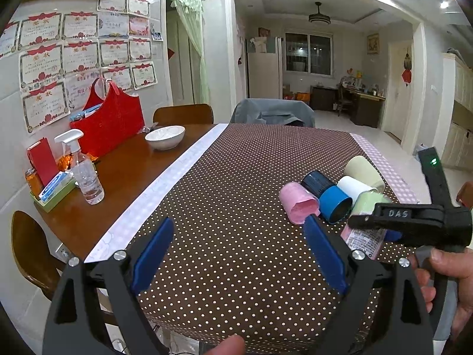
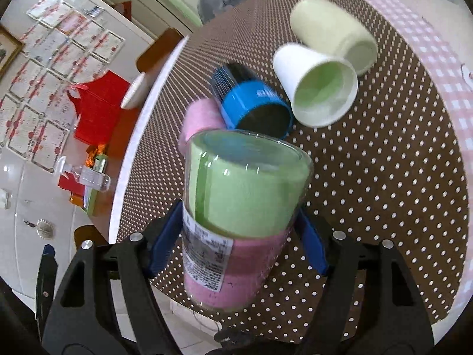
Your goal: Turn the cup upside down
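My right gripper [image 2: 239, 230] is shut on a clear cup [image 2: 236, 213] with a green and pink lining and a printed label, held tilted above the dotted tablecloth [image 2: 384, 192]. In the left wrist view that cup [image 1: 365, 236] sits in the right gripper [image 1: 381, 222] at the right. My left gripper [image 1: 239, 230] is open and empty over the cloth, left of the cups. Lying on their sides are a pink cup [image 1: 298, 204], a blue and black cup [image 1: 328, 196], a white cup [image 1: 356, 188] and a cream cup [image 1: 365, 171].
On the bare wood at the left stand a white bowl [image 1: 165, 137], a spray bottle [image 1: 84, 174], a red bag [image 1: 111, 122] and a small box tray [image 1: 54, 190]. Chairs [image 1: 183, 114] stand at the far side. The table's near edge runs just below the grippers.
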A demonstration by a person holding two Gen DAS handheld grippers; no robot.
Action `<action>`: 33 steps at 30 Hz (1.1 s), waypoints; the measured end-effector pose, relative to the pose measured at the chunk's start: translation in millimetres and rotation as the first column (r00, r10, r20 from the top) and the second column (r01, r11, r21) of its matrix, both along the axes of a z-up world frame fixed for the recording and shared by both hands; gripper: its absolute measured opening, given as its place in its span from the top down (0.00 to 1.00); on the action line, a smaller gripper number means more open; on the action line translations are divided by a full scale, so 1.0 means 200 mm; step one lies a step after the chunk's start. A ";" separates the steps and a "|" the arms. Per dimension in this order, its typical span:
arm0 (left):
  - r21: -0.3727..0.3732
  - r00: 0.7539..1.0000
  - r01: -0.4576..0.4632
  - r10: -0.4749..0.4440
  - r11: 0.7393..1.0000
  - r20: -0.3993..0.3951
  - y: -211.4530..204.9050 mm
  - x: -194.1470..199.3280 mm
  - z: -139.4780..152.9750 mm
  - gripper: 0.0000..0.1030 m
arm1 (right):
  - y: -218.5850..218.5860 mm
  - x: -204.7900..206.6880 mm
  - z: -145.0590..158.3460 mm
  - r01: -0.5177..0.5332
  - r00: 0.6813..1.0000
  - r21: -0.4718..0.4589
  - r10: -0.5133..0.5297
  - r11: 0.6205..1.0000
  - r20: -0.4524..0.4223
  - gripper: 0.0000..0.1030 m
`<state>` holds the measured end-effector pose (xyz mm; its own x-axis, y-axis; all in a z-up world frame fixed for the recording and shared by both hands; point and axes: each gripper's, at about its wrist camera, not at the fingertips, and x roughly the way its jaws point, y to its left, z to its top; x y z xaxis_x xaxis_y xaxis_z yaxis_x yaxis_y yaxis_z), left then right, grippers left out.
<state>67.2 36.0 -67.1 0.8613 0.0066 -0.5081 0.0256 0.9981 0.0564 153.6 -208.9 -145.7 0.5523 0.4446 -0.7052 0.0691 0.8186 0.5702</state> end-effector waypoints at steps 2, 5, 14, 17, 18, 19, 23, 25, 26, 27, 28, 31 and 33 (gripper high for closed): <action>0.003 1.000 -0.007 0.007 1.000 0.002 0.00 0.00 0.01 0.14 | 0.01 -0.02 0.06 0.012 0.998 -0.021 -0.011 1.000 0.059 0.31; 0.007 1.000 -0.015 0.015 1.000 0.002 0.01 0.00 0.01 0.14 | 0.04 -0.05 0.14 0.023 0.988 -0.077 -0.011 0.997 0.152 0.31; -0.005 1.000 -0.009 0.009 1.000 0.010 0.00 -0.01 0.03 0.14 | 0.15 -0.17 0.25 0.130 0.913 -0.356 0.028 0.925 0.408 0.31; -0.007 1.000 0.002 -0.001 1.000 0.010 -0.01 -0.01 0.03 0.14 | 0.21 -0.18 0.21 0.163 0.886 -0.428 0.059 0.889 0.459 0.31; -0.005 1.000 0.003 -0.003 1.000 0.010 -0.02 -0.02 0.03 0.14 | 0.22 -0.18 0.20 0.170 0.881 -0.444 0.067 0.880 0.469 0.31; -0.003 1.000 0.004 -0.004 1.000 0.010 -0.01 -0.02 0.02 0.14 | 0.23 -0.18 0.18 0.176 0.874 -0.466 0.080 0.867 0.479 0.31; 0.000 1.000 0.000 0.000 1.000 0.008 -0.01 -0.02 0.02 0.14 | 0.29 -0.17 0.09 0.186 0.869 -0.525 0.110 0.830 0.483 0.30; -0.001 1.000 -0.004 0.004 1.000 0.007 0.00 -0.02 0.02 0.14 | 0.30 -0.17 0.06 0.185 0.869 -0.545 0.122 0.818 0.479 0.30; -0.001 1.000 -0.006 0.006 1.000 0.007 0.00 -0.02 0.02 0.14 | 0.31 -0.17 0.05 0.183 0.870 -0.552 0.128 0.813 0.477 0.30; -0.001 1.000 -0.007 0.007 1.000 0.007 0.00 -0.02 0.02 0.14 | 0.31 -0.17 0.04 0.185 0.869 -0.560 0.131 0.808 0.477 0.30; -0.001 1.000 -0.008 0.008 1.000 0.007 0.00 -0.02 0.02 0.14 | 0.32 -0.17 0.03 0.189 0.868 -0.571 0.137 0.799 0.478 0.30; 0.001 1.000 -0.007 0.007 1.000 0.007 0.00 -0.02 0.02 0.14 | 0.35 -0.17 0.02 0.193 0.862 -0.601 0.158 0.776 0.481 0.30; 0.002 1.000 -0.003 0.003 1.000 0.006 -0.01 -0.02 0.02 0.14 | 0.36 -0.17 0.01 0.193 0.862 -0.613 0.166 0.766 0.479 0.30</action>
